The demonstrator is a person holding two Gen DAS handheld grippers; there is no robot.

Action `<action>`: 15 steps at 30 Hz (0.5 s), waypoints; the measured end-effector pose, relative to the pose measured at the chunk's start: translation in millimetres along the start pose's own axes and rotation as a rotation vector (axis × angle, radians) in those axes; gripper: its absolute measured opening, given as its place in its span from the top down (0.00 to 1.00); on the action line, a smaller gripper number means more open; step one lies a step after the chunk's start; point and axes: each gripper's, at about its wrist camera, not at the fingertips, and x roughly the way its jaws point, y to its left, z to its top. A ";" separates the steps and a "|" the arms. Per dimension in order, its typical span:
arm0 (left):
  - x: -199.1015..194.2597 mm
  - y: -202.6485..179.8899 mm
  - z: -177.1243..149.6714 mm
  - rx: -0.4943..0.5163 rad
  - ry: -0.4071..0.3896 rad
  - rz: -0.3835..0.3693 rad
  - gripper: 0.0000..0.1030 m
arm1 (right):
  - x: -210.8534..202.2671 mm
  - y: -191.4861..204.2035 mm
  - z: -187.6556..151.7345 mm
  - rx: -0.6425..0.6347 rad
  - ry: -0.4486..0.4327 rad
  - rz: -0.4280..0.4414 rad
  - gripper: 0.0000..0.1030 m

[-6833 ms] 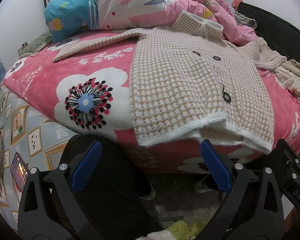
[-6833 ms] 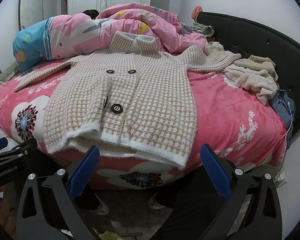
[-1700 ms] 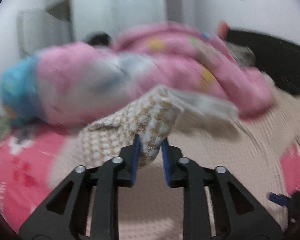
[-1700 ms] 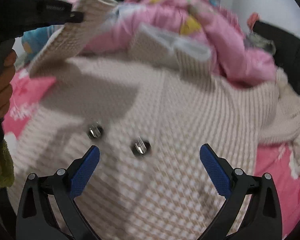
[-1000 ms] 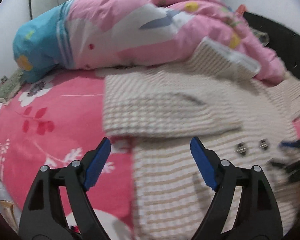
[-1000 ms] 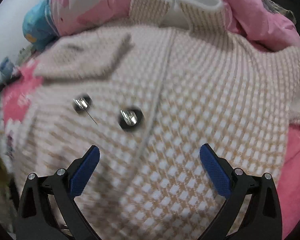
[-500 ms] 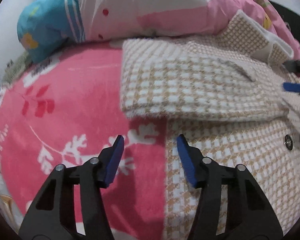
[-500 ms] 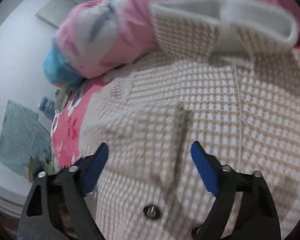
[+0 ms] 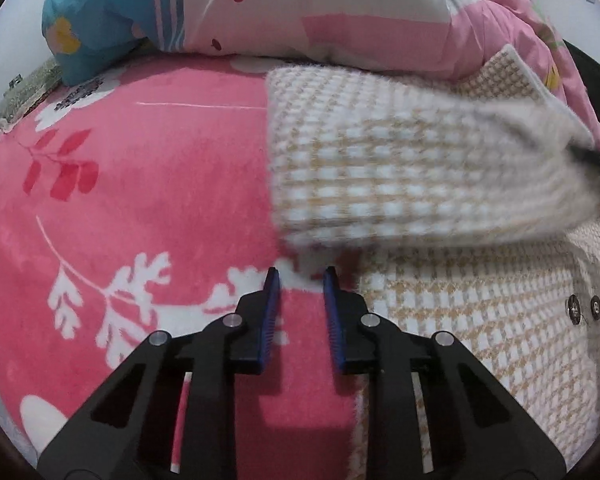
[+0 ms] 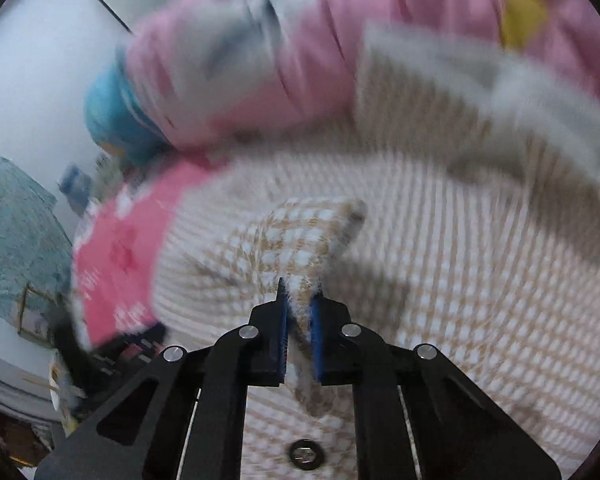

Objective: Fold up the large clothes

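Observation:
A beige-and-white houndstooth coat lies buttoned-side up on the bed, its sleeve folded across the chest. My left gripper hovers low over the pink blanket just off the coat's left edge. Its jaws are closing, with only blanket showing in the narrow gap. My right gripper is shut on the end of the sleeve and holds it raised above the coat body. In the left wrist view that gripper shows as a dark tip at the sleeve's right end.
A rumpled pink and blue quilt is piled along the far side behind the coat's collar. The pink floral blanket covers the bed to the left. A black headboard stands at the right. Cluttered floor shows beyond the bed's left edge.
The left jaws have narrowed and the gripper has come down closer to the coat's left edge. The right gripper has shut on the sleeve end and lifted it.

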 end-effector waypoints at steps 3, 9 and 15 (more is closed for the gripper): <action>-0.7 1.8 0.5 -0.006 0.003 -0.005 0.80 | -38.9 4.1 10.2 0.003 -0.087 -0.004 0.91; -2.0 0.3 4.5 0.007 0.014 0.001 0.80 | -113.0 -59.4 0.4 0.135 -0.220 -0.110 0.91; -7.2 -4.8 14.8 0.022 -0.004 -0.011 0.80 | -78.3 -160.6 -32.6 0.336 -0.102 -0.152 0.91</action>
